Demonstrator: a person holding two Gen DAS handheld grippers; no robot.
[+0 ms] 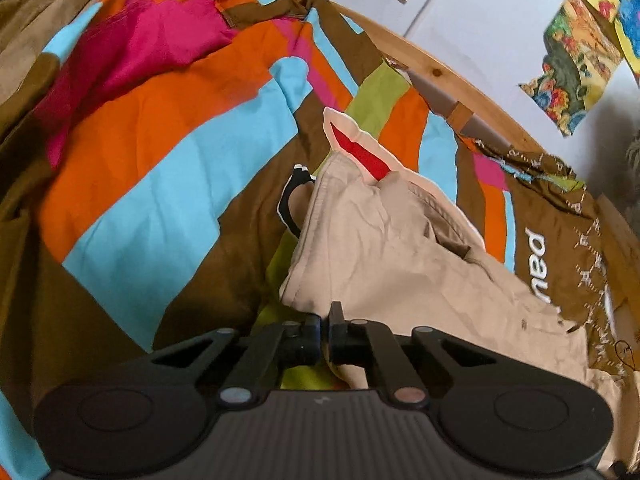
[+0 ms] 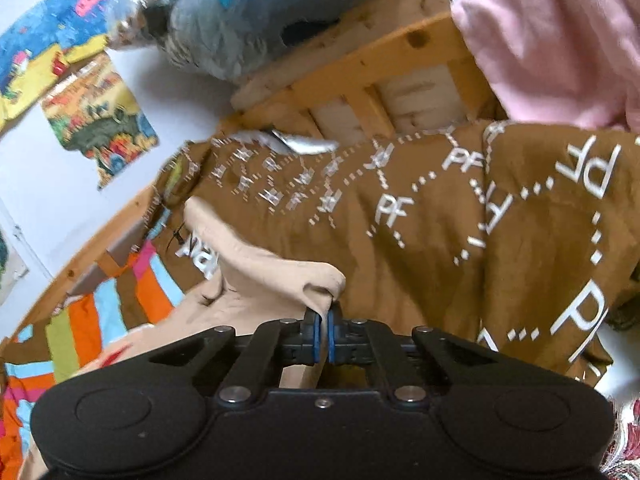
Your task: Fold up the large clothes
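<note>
While my left tool is pinched shut on an edge of the beige garment, my right tool is clamped on another bunched edge of it. Ahead of the left tool the garment spreads over the striped bed cover. Beyond the right tool lies a brown cloth with white letters, below a wooden frame.
</note>
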